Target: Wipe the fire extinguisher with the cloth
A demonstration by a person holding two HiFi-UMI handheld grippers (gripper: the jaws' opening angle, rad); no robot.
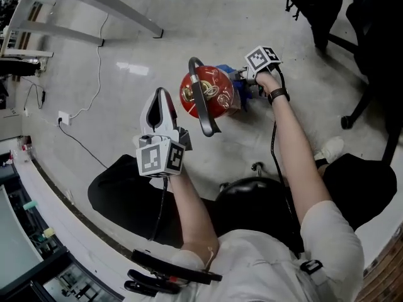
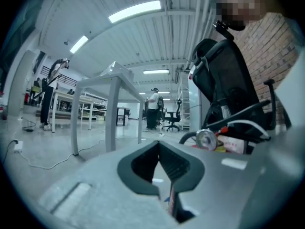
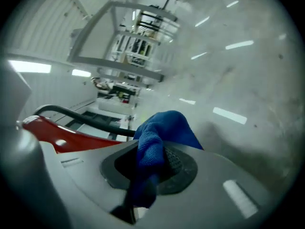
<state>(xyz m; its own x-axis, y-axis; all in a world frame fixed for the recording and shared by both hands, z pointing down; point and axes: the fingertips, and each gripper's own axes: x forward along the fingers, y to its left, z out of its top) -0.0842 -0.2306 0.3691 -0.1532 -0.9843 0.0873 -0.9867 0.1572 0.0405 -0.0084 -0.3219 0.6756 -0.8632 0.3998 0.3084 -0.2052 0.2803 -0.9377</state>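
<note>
A red fire extinguisher [image 1: 211, 90] stands on the floor, seen from above, with its black hose [image 1: 203, 109] arching over the top. My right gripper [image 1: 244, 80] is shut on a blue cloth [image 1: 241, 75] and holds it against the extinguisher's right side. In the right gripper view the blue cloth [image 3: 159, 135] bunches between the jaws of that gripper [image 3: 152, 159], with the red body [image 3: 50, 128] and hose [image 3: 81, 116] to the left. My left gripper [image 1: 162, 94] hovers just left of the extinguisher, shut on nothing. The left gripper view shows the closed left gripper [image 2: 159, 146] and the extinguisher's gauge [image 2: 207, 139].
A white cable [image 1: 94, 80] runs across the floor to a socket block [image 1: 63, 117] at left. Table legs [image 1: 107, 5] cross the upper left. Black office chairs [image 1: 371, 55] stand at the right. A black stool [image 1: 252, 190] is under the person. A person [image 2: 153, 109] stands far off.
</note>
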